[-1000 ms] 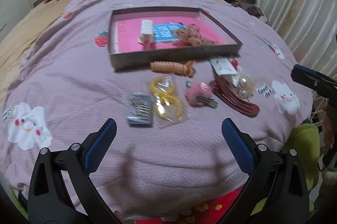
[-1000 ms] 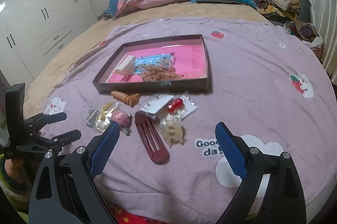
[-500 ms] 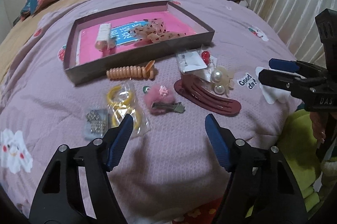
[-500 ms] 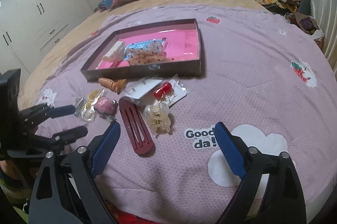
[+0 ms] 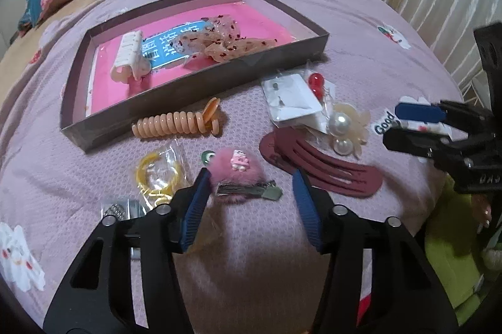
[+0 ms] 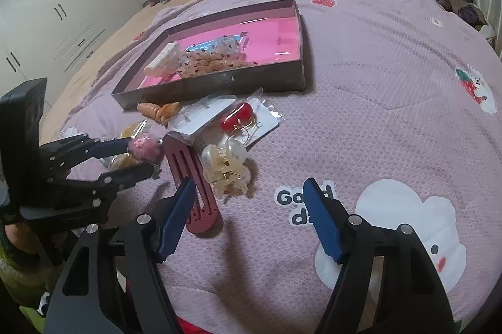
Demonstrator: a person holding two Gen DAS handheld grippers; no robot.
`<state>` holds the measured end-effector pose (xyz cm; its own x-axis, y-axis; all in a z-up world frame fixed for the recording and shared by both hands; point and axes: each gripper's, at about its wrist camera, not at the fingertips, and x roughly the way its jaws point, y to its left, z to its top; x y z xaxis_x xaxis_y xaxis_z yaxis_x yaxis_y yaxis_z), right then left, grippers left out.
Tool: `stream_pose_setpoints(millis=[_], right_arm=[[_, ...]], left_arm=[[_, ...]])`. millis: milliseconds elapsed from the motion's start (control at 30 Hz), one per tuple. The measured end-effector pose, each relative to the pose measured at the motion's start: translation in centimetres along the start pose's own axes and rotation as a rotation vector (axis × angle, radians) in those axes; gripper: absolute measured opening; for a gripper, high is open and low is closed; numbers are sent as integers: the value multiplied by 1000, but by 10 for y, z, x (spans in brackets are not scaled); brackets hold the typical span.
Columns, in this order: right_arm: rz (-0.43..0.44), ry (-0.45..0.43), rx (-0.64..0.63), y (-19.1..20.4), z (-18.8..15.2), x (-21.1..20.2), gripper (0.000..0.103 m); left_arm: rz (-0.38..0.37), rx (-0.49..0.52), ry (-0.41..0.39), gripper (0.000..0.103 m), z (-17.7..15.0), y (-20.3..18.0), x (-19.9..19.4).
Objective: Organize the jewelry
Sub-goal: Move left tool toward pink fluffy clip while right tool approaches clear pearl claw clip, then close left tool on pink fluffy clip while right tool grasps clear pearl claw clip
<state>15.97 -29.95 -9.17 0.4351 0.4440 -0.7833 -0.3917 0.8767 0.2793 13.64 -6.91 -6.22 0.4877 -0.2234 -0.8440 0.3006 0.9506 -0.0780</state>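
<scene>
Pink fluffy hair clip (image 5: pixel 238 174): lies on the purple blanket (image 5: pixel 360 29) near the bed's front edge, metal bar toward the camera, just in front of the open box (image 5: pixel 194 102). Left tool (image 5: pixel 248 177): jaws closing, fluff between the blue pads, left pad at the fluff's side, right pad not yet on it; nothing clamped. Best handling, by judgement: settle lower so the pads meet the metal bar and not the soft fluff alone, which could slip.

Right tool (image 6: pixel 248 199): jaws closing, nothing between them; pearl claw clip (image 6: pixel 226 167) just ahead, long dark red clip (image 6: pixel 194 186) beside its left pad.

Neighbours: yellow rings in a bag (image 5: pixel 160 174) and a small green bead (image 5: pixel 207 156) left of the pink clip; orange coil tie (image 5: pixel 178 124) against the box's front wall; earring card (image 5: pixel 291 102) at the box's right front corner.

Room: box holds a white claw clip (image 5: pixel 130 61) and a spotted bow (image 5: pixel 219 42); its right half is bare pink floor. The front wall must be cleared by lifting. The two tools work close together over the front edge.
</scene>
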Motion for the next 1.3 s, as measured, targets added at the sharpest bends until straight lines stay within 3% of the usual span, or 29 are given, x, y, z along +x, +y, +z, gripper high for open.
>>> stream_pose_setpoints(millis=[133, 300, 533, 600, 800, 1300], right_arm=[[1, 9, -15, 3, 2, 5, 67], [-2, 30, -52, 12, 5, 17, 65], [-13, 59, -82, 23, 11, 36, 50], [-17, 63, -86, 24, 13, 41, 37], [-12, 36, -70, 23, 12, 36, 37], [-21, -86, 15, 2, 12, -26, 35]], left_arm=[[-10, -29, 7, 26, 4, 9, 5], [-39, -64, 4, 19, 6, 20, 5], [-46, -73, -14, 16, 5, 21, -3], [-49, -78, -20, 16, 4, 22, -7], [-51, -91, -38, 15, 2, 27, -18], [-64, -70, -103, 15, 22, 22, -45]])
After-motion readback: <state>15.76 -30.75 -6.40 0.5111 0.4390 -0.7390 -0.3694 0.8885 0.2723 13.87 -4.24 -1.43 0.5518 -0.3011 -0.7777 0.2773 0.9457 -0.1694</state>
